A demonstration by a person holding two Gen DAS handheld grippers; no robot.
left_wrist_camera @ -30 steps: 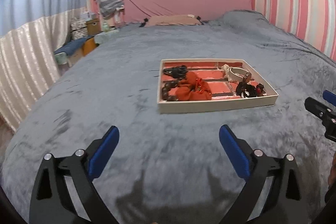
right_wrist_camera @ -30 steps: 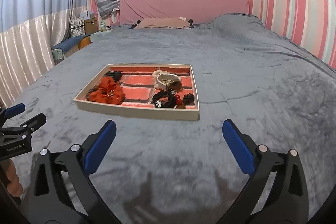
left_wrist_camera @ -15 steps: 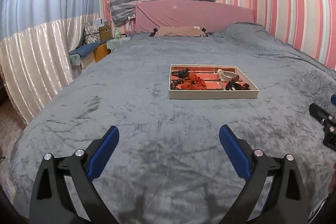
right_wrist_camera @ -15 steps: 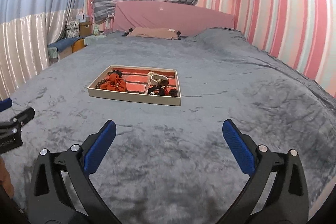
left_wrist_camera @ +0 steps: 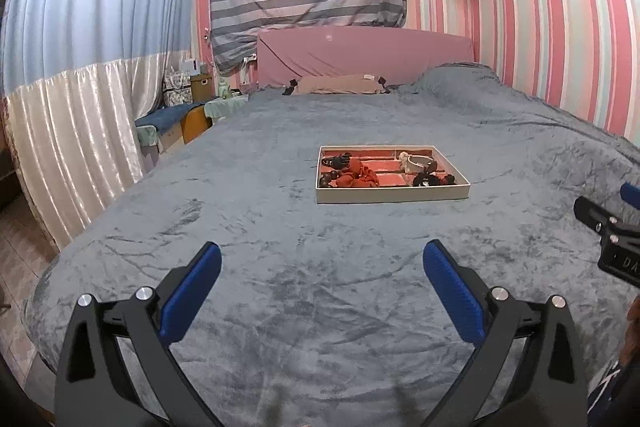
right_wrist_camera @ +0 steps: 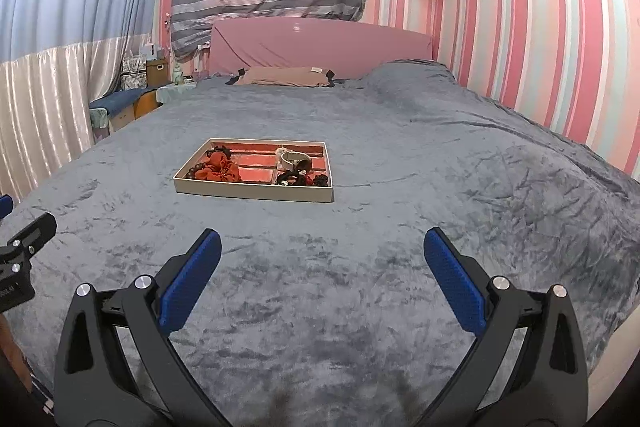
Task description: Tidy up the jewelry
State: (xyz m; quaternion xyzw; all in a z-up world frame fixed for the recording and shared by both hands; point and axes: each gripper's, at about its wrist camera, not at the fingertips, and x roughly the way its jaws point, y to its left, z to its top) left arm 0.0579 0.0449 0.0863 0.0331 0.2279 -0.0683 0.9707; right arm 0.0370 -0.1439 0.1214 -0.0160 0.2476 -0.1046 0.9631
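While both grippers (left_wrist_camera: 322,267) (right_wrist_camera: 322,255) gape empty, tray (left_wrist_camera: 392,194) w/ jewelry mid-bed, blanket (right_wrist_camera: 440,187) between, unobstructed.

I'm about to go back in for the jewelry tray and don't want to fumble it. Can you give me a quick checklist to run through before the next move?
1. Left gripper open and empty: ok, fingers spread wide, nothing between them.
2. Right gripper open and empty: ok, same.
3. Tray flat on the blanket: ok, it sits level, well ahead of both grippers.
4. Path to the tray free: ok, only bare blanket lies between.
5. Pieces apart enough to pick singly: not ok, the red fabric piece lies against dark beads, and the black items are bunched in the near right corner.
6. White band lying loose: cannot tell, too small here.
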